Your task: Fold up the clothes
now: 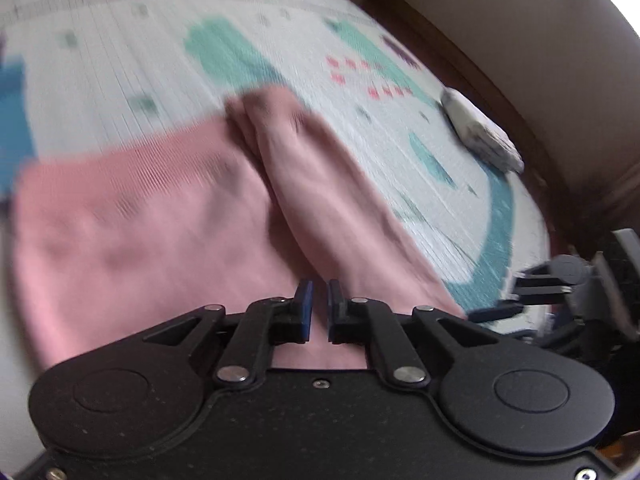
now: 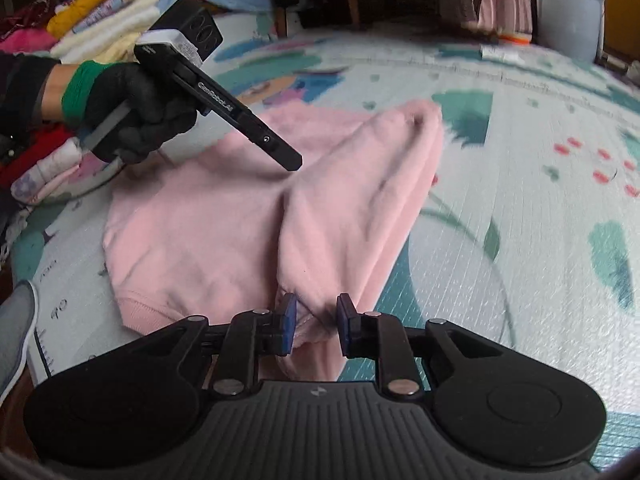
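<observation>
Your pink top [image 2: 224, 220] lies on the play mat [image 2: 520, 240], 1 side folded in. Your right gripper [image 2: 316, 320] is clamped on a bunched bit of it. Your left gripper [image 1: 319, 308] is pinched closed above the top, nothing in it.

Left gripper [image 1: 320, 304] jaws closed above pink garment [image 1: 160, 216]; patterned mat [image 1: 120, 60] beneath
</observation>
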